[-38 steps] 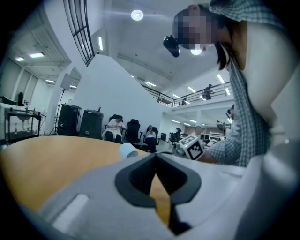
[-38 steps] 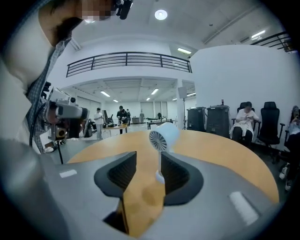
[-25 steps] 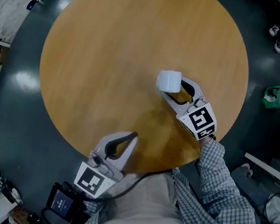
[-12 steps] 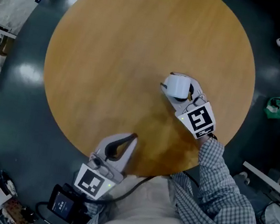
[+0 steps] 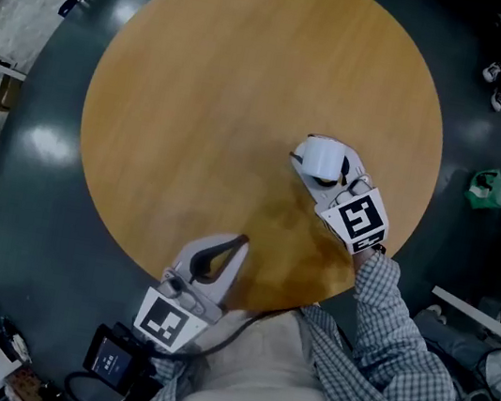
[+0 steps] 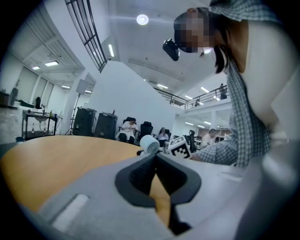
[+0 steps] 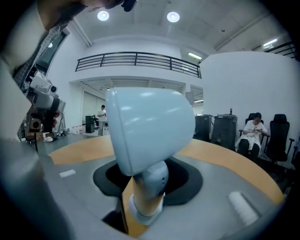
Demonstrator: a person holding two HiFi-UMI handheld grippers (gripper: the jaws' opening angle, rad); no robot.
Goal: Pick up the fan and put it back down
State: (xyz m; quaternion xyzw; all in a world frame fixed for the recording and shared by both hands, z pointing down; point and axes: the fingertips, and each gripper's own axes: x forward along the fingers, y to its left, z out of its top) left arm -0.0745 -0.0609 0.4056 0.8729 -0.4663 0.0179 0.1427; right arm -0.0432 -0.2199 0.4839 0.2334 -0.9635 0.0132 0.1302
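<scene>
The small white fan (image 5: 322,156) is right of the centre of the round wooden table (image 5: 211,93). My right gripper (image 5: 324,167) is shut on it. In the right gripper view the fan's rounded head (image 7: 150,133) fills the middle, and its stem (image 7: 149,187) stands between the two jaws. My left gripper (image 5: 240,241) rests at the table's near edge, apart from the fan, with its jaws shut and nothing between them. In the left gripper view the fan (image 6: 149,144) shows small beyond the left gripper (image 6: 156,157).
Dark floor surrounds the table. A green object (image 5: 489,180) lies on the floor at the right, and a small screen device (image 5: 114,364) sits low by the person's body. Seated people and black cases (image 7: 220,129) are far off.
The right gripper has come in round the fan and its jaws have closed on the stem. The left gripper has stayed where it was.
</scene>
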